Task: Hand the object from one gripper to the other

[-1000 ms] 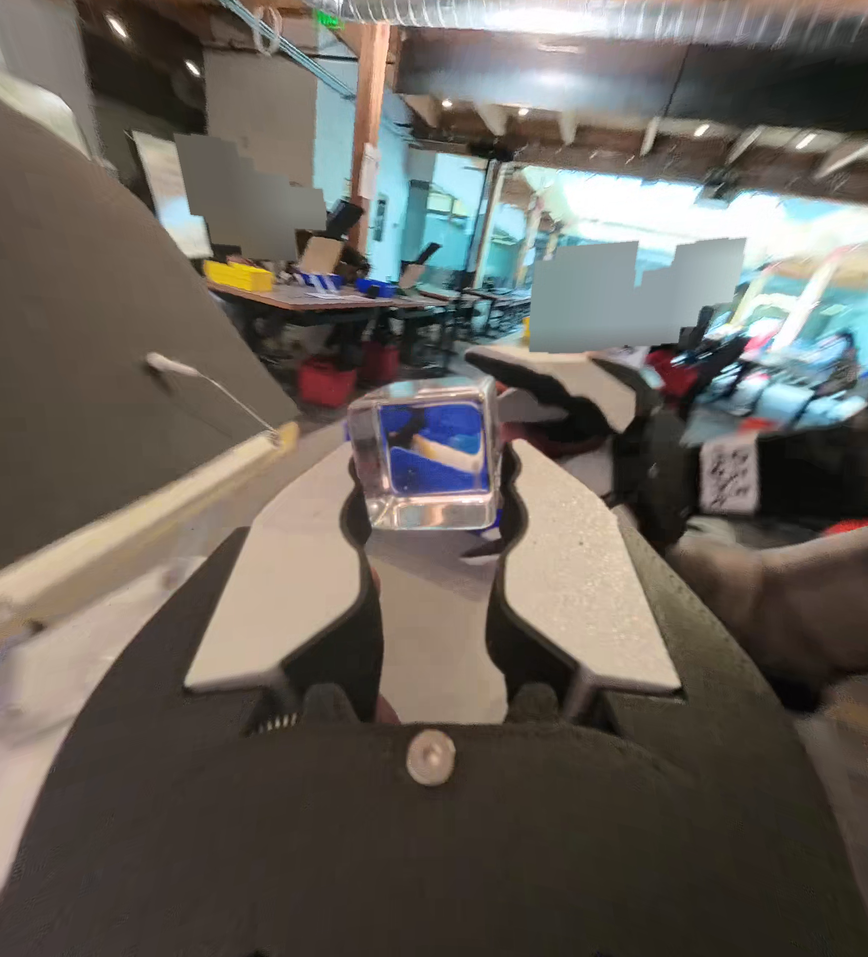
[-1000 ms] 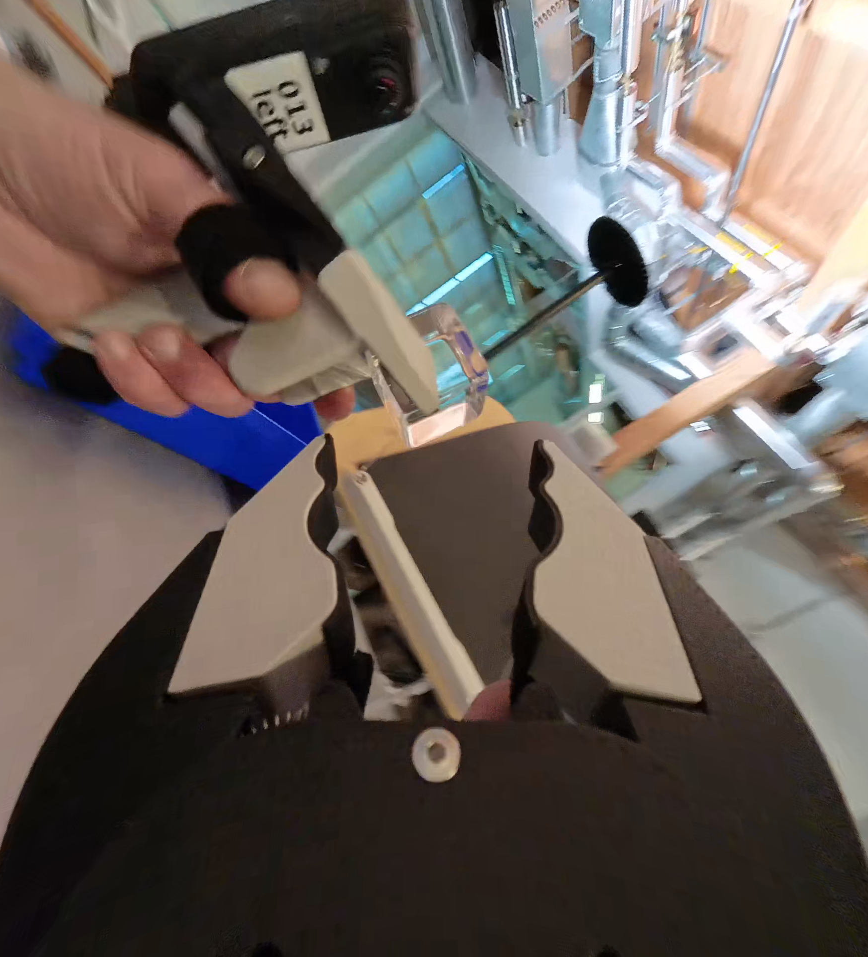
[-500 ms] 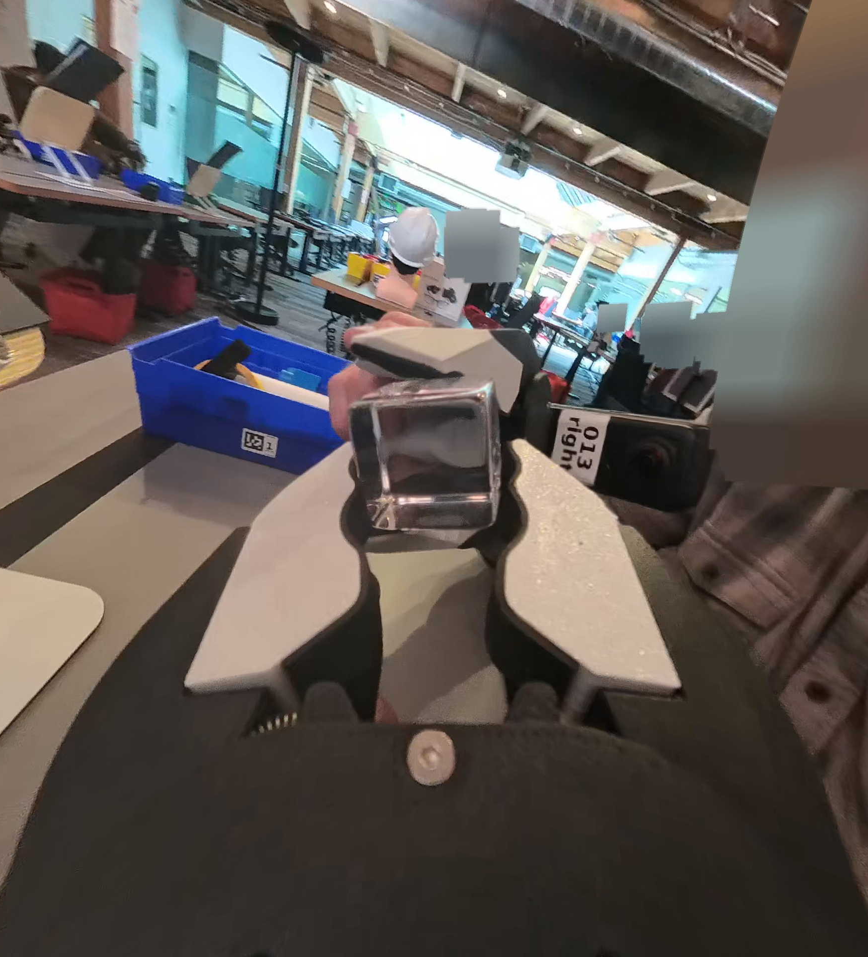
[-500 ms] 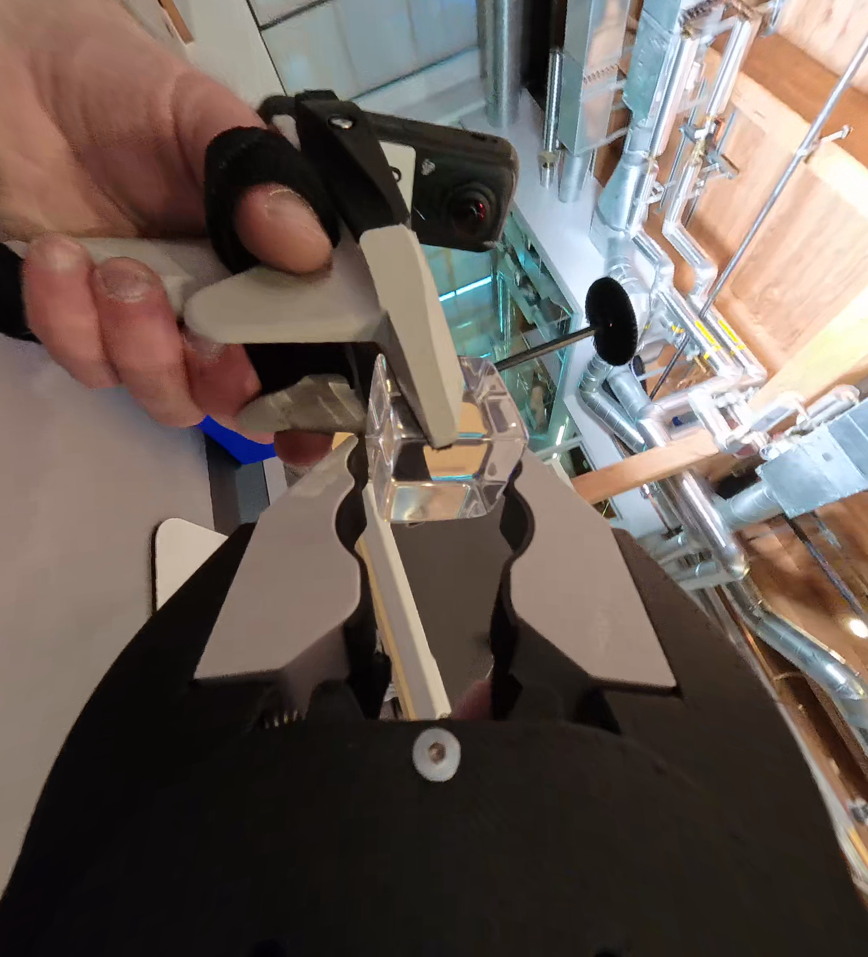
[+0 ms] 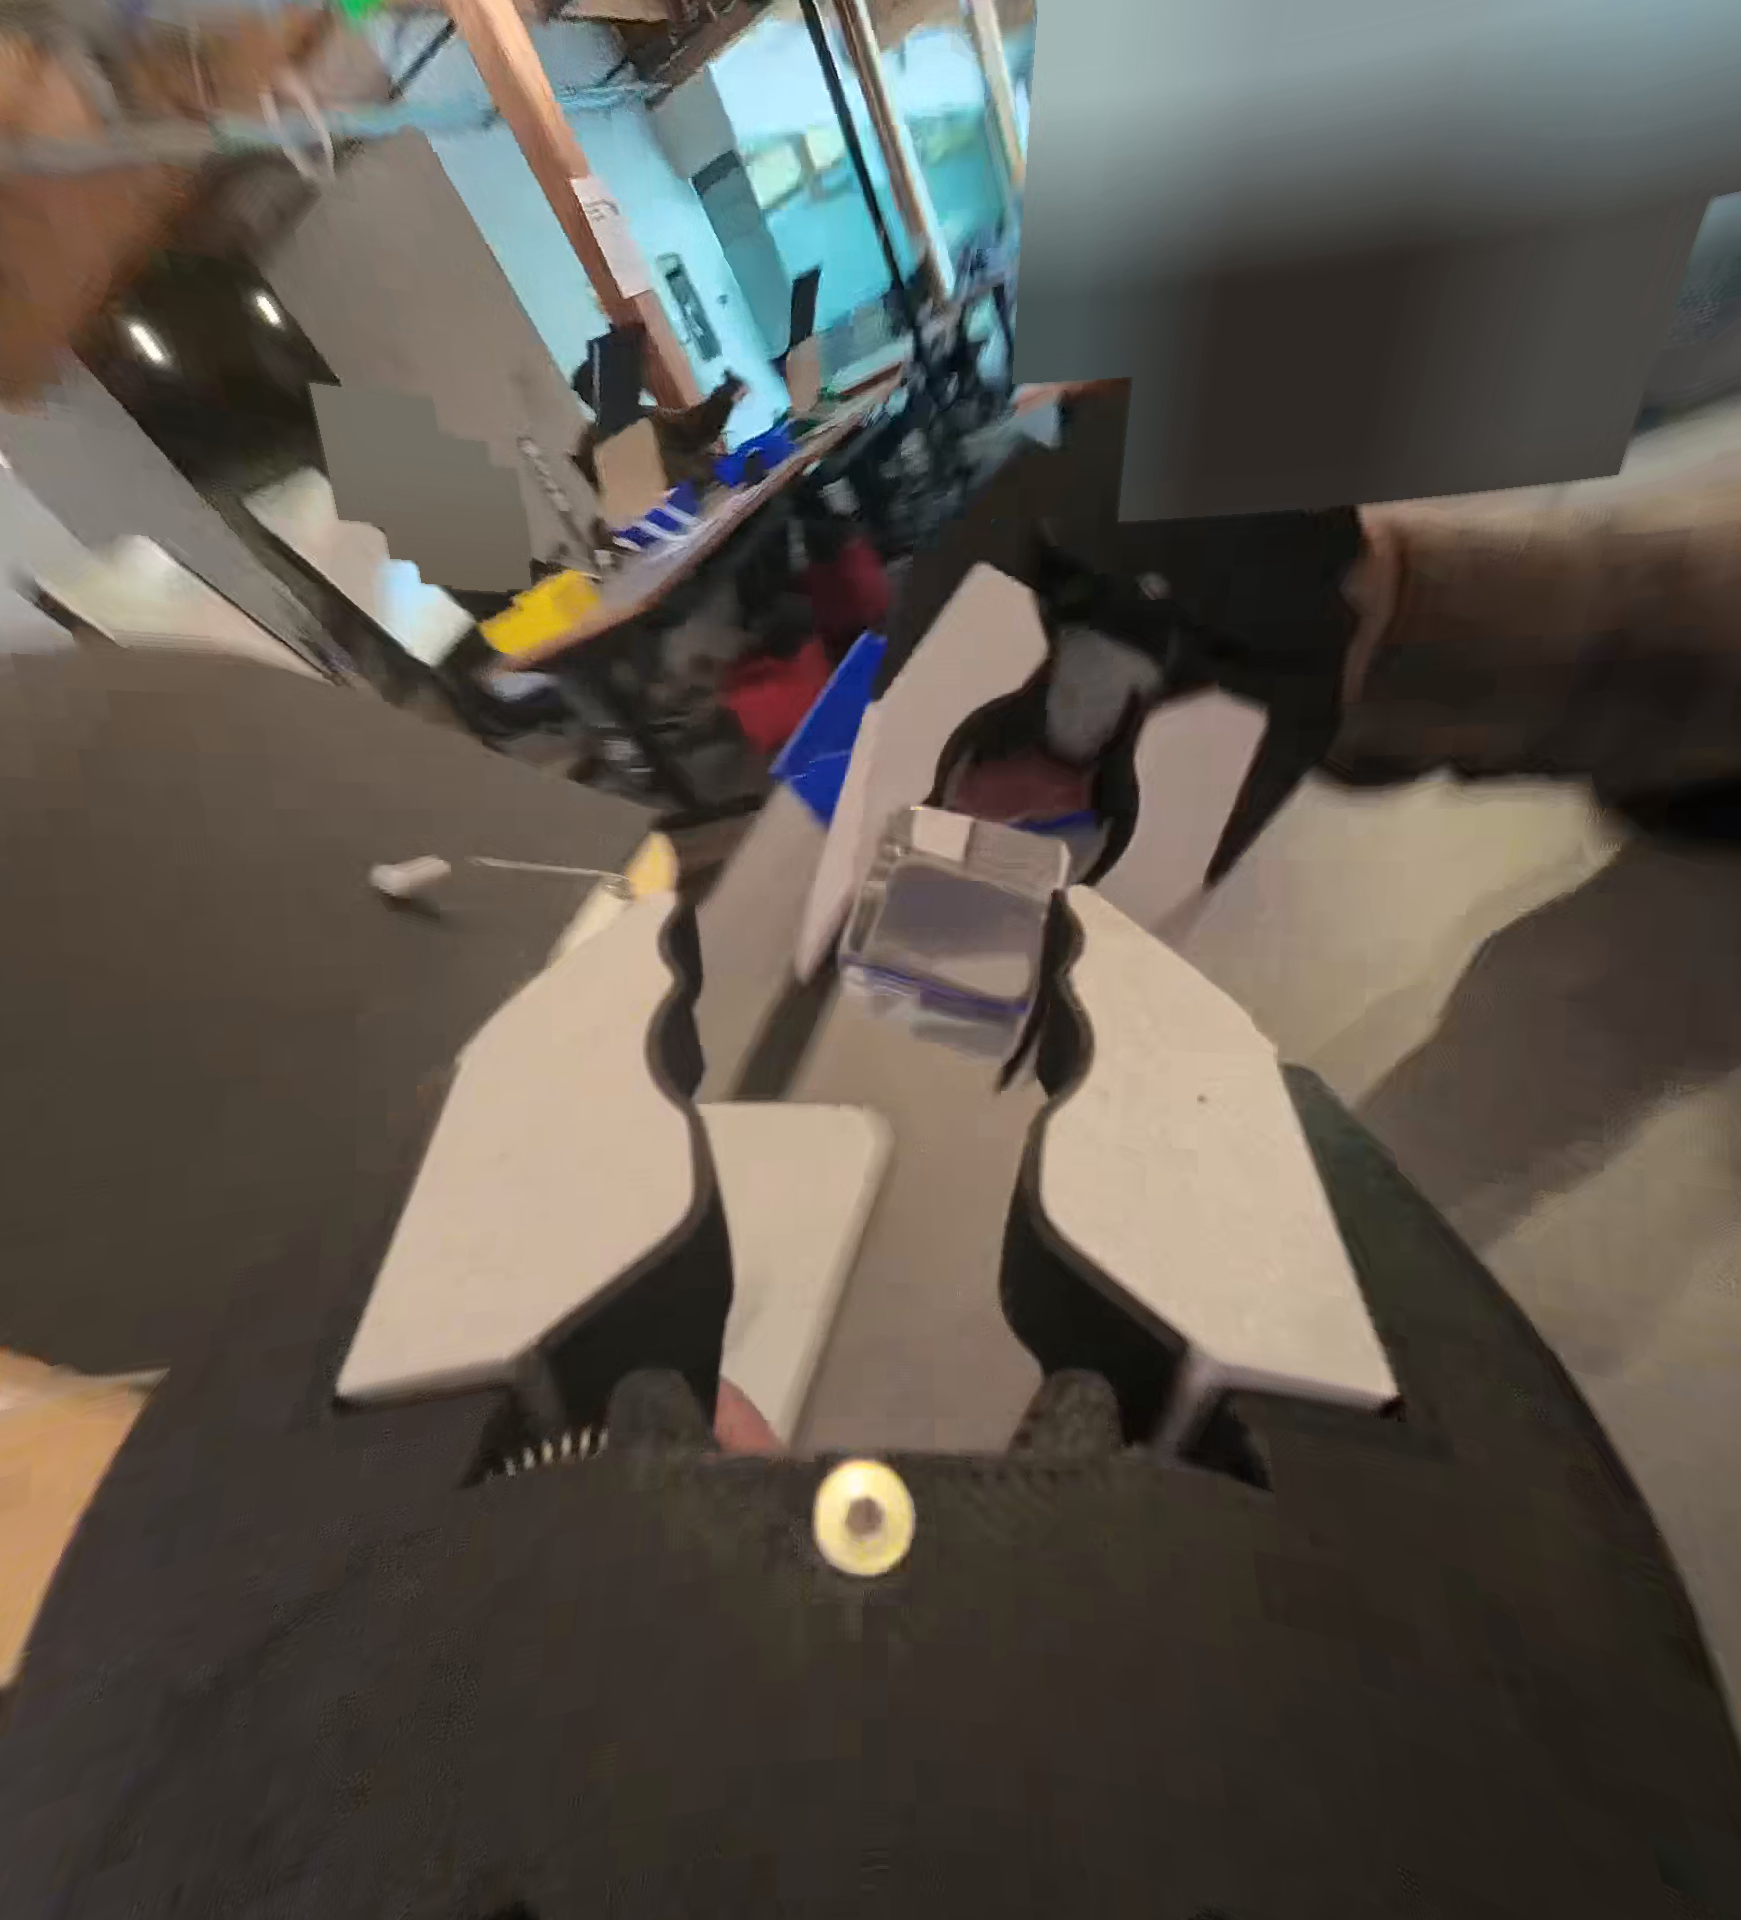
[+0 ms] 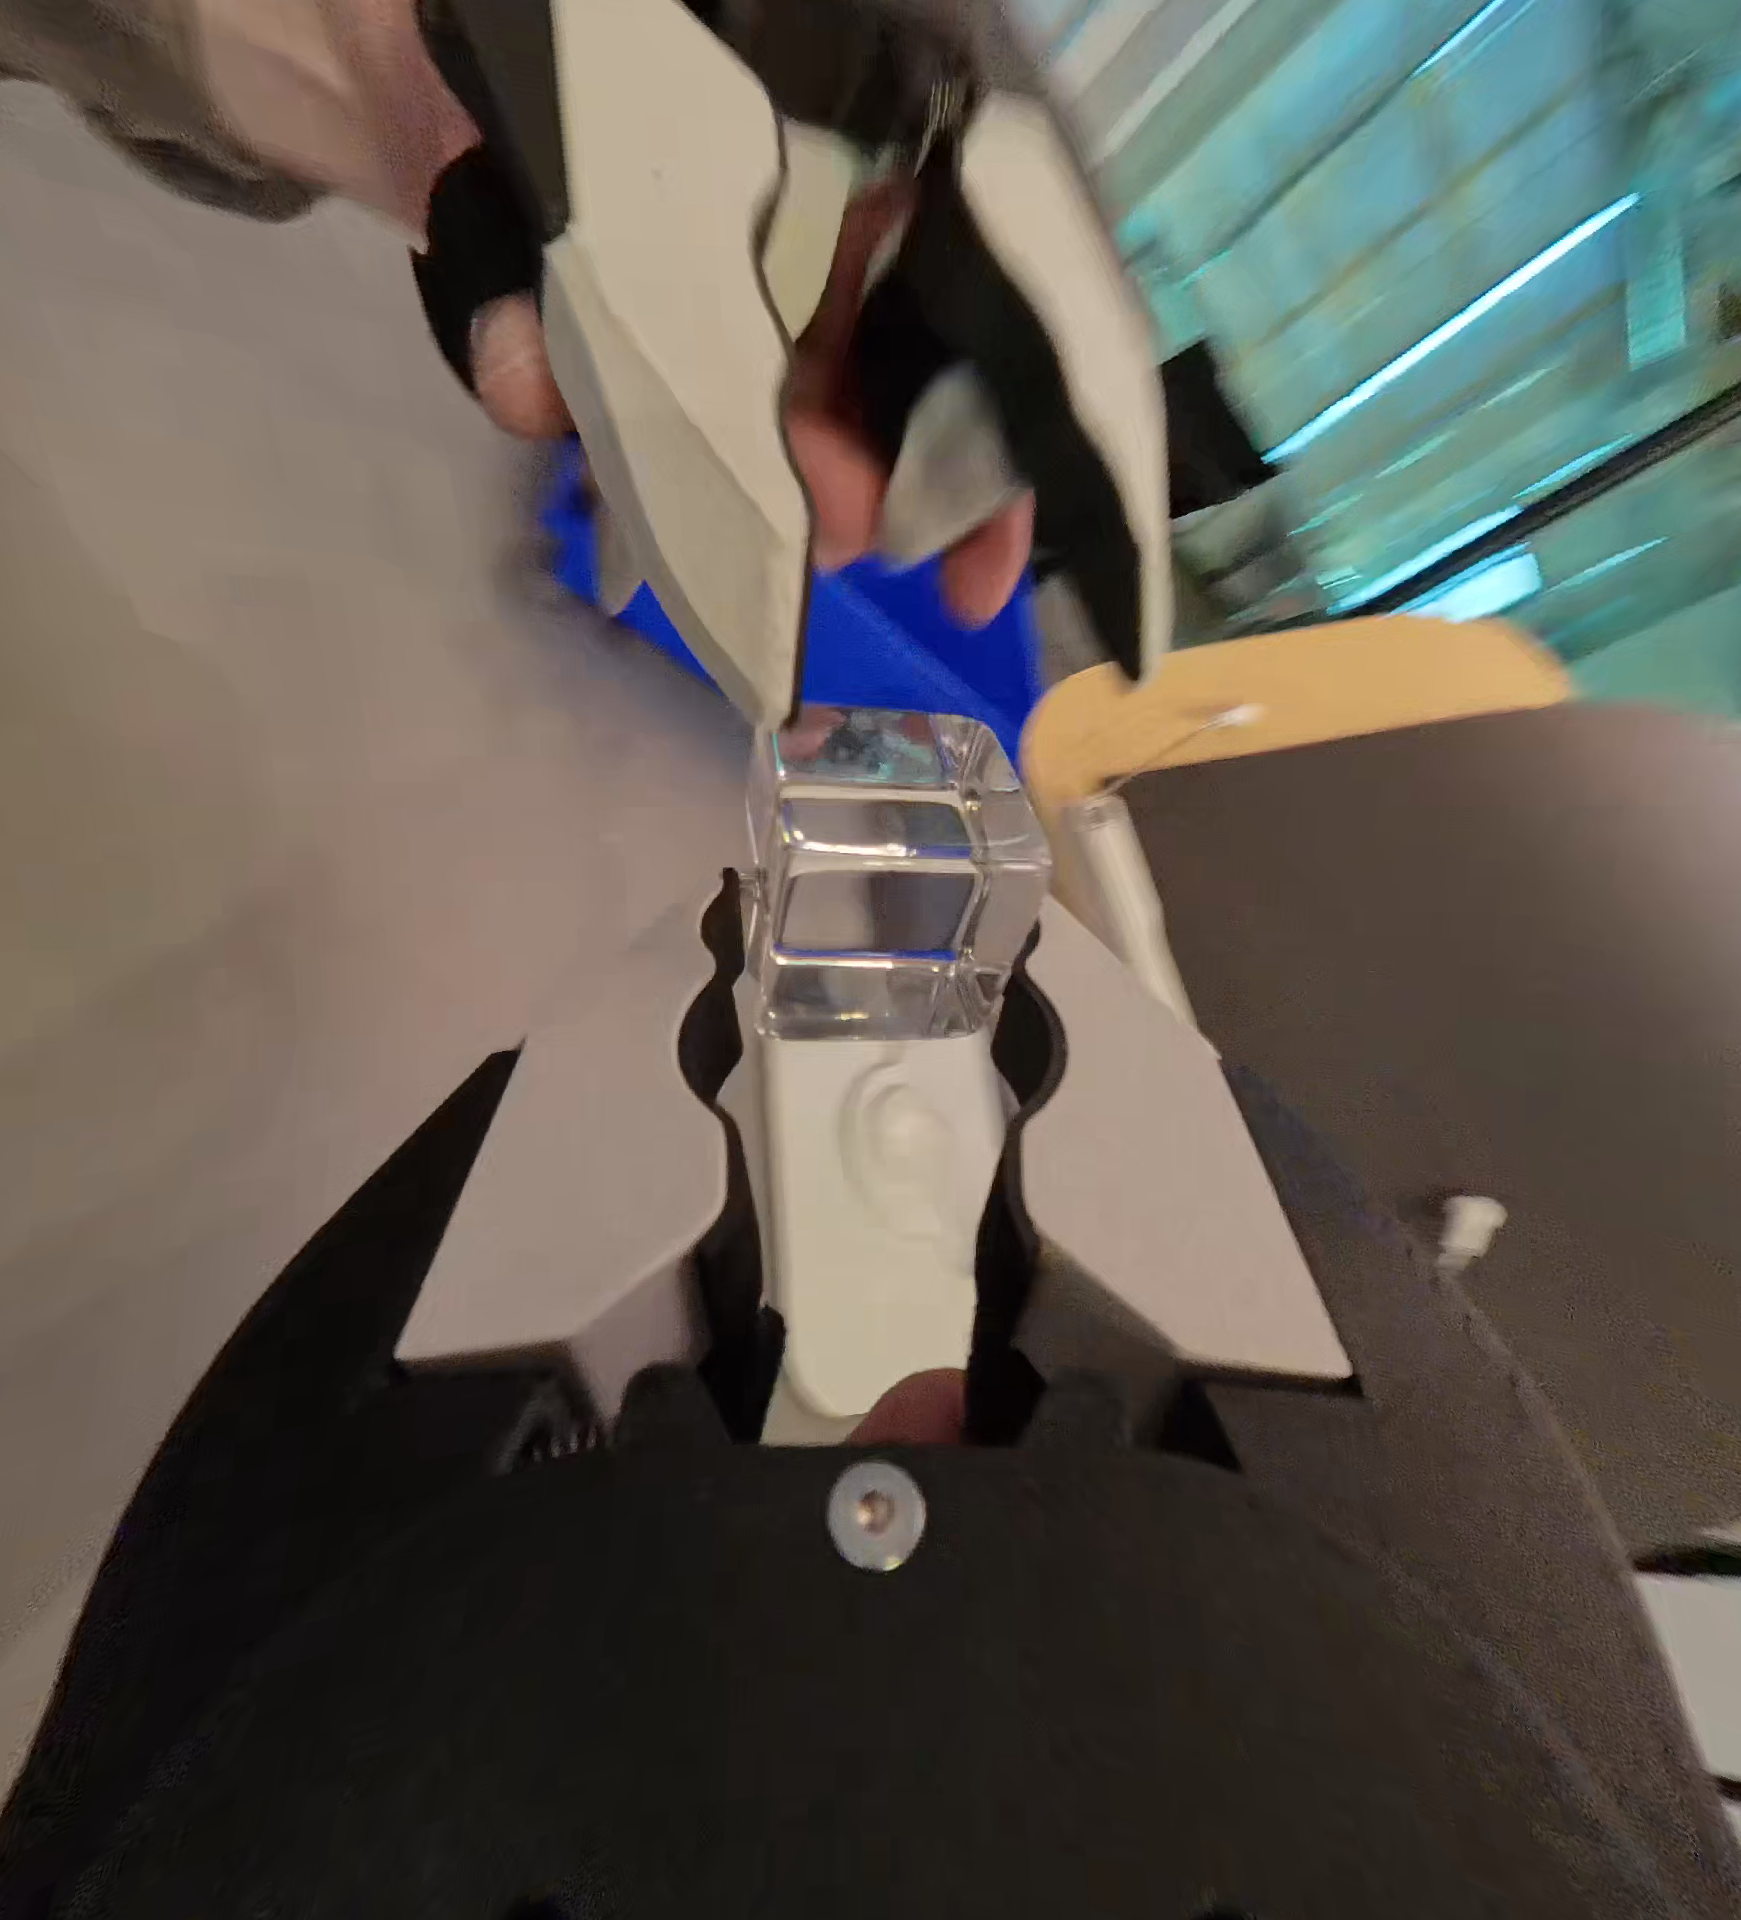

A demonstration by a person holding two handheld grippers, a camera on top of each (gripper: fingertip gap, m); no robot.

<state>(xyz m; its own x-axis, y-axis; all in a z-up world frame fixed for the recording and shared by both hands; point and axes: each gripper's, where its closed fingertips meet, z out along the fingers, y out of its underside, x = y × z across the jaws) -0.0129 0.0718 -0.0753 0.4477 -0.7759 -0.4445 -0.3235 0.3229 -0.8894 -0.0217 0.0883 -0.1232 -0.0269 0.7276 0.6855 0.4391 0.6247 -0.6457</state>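
Clear acrylic cube, transparent throughout with rounded edges, is held off the table between the tips of the right gripper, whose grey fingers are closed against two opposite faces. Left gripper is spread wide, gripping nothing; in the left wrist view the cube sits just beyond its right fingertip, and contact cannot be judged through the blur. In the right wrist view the left gripper hangs above the cube with its fingers parted, one tip right at the cube's far top edge. Bare hand with a black strap over one finger carries that left gripper. Grey table lies below both tools. Blue bin stands on it behind the cube. White flat object rests on the table, seen between the right fingers under the cube. Dark panel with a pale wooden rim occupies the right side of the right wrist view. Both views are motion-blurred.
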